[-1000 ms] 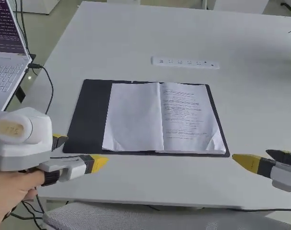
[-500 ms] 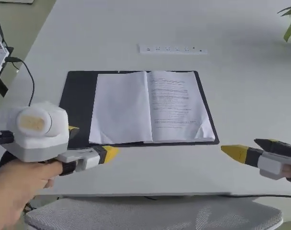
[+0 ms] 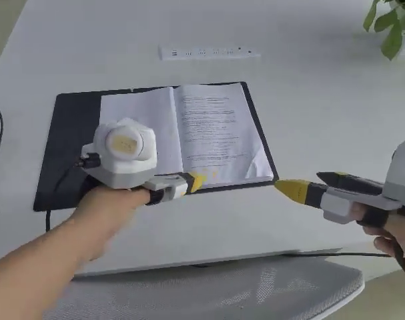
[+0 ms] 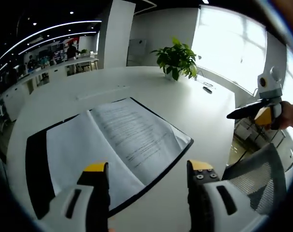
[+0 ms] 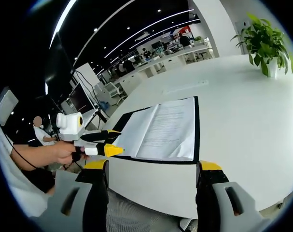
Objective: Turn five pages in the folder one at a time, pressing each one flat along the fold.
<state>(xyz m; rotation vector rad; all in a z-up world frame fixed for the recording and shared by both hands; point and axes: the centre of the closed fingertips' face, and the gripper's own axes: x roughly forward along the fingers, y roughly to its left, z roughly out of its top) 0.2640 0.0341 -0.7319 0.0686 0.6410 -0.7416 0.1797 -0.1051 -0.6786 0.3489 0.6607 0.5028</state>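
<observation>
Left gripper (image 4: 147, 166): jaws spread wide, nothing between them; the near edge of the open folder (image 3: 69, 143) sits right at the tips | Right gripper (image 5: 152, 165): jaws spread, empty; folder ahead, well clear | Folder: flat on the white table (image 3: 309, 100), printed page (image 3: 212, 130) facing up

We can read no word in these views. The right-hand page (image 3: 215, 133) of the open folder (image 3: 65, 133) on the worktop carries lines of print. They are too small and blurred for us to make out a single letter or number, from the head view or either gripper view.
</observation>
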